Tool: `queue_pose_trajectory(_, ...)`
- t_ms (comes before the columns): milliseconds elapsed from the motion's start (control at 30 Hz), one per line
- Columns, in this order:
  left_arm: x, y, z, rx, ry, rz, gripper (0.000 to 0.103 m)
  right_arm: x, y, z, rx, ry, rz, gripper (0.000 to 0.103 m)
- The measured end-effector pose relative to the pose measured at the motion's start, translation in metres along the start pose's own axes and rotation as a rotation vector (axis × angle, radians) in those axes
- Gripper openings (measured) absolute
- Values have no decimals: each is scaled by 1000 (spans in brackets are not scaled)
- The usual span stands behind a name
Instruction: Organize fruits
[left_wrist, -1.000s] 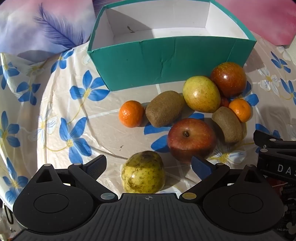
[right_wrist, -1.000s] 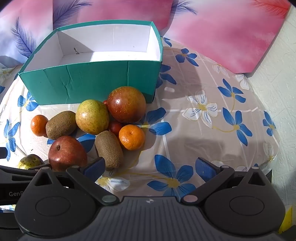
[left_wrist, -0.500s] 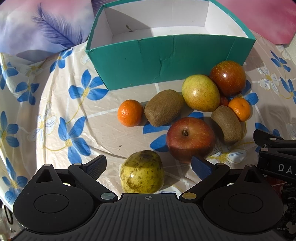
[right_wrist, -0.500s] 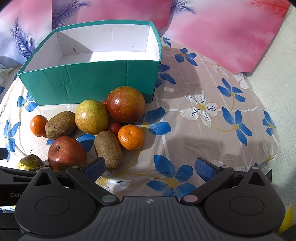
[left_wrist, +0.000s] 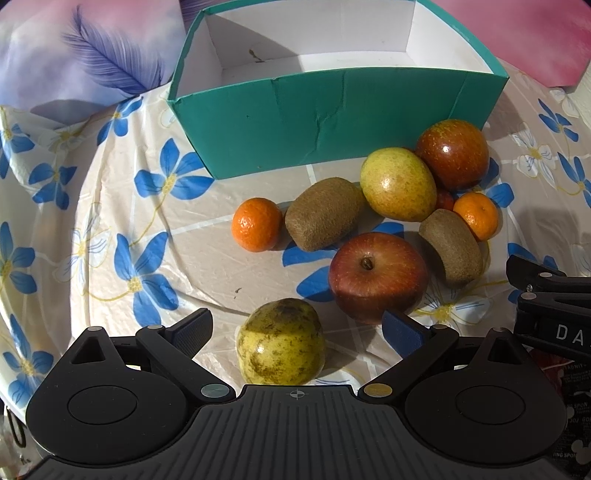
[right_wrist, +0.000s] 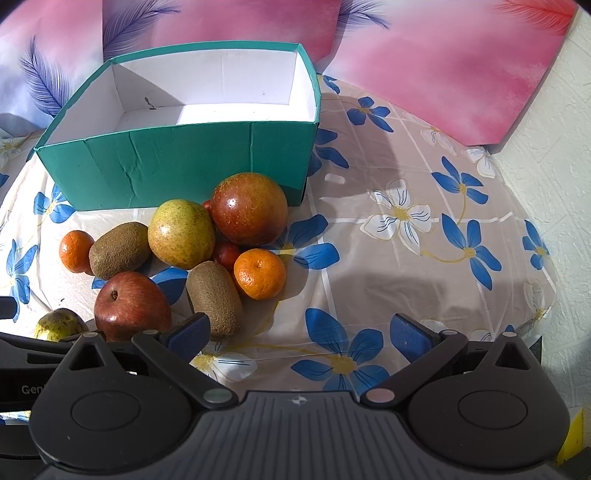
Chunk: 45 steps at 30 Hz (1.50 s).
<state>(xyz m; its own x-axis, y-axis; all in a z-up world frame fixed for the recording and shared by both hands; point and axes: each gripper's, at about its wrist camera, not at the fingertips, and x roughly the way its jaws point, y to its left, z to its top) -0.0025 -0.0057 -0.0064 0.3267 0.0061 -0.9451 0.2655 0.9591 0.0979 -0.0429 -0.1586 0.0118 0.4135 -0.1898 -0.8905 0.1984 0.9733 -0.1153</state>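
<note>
Red apple (left_wrist: 376, 275) and kiwis (left_wrist: 325, 218) crowd beside spotted pear (left_wrist: 281, 341).

left claw (left_wrist: 295, 326): black, ribbed | blue pads (left_wrist: 400, 328) | right claw (right_wrist: 301, 332): same

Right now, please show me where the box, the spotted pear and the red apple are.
box (left_wrist: 332, 122), left wrist view, on its green front wall.
spotted pear (left_wrist: 281, 341), left wrist view, on its middle.
red apple (right_wrist: 131, 304), right wrist view, on its front side.
</note>
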Motion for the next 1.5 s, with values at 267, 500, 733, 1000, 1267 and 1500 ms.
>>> queue_pose_trajectory(267,0,0,0,0,1,-1,101,-1,-1,-1,2,-3,0,103)
queue_pose_trajectory(500,0,-3,0,6,10,-9,101,-2,-2,0,4,-4,0,103)
queue_pose_trajectory(733,-1,-3,0,13,14,-16,101,-2,-2,0,3,-5,2,103)
queue_pose_trajectory(1000,-1,-2,0,13,16,-17,101,-2,-1,1,2,-6,2,103)
queue_pose_trajectory(1267,0,-1,3,9,21,-18,101,-1,-2,2,3,-6,2,103)
queue_pose_trajectory(1500,3,3,5,-3,25,-24,101,-1,-2,3,1,-4,6,103)
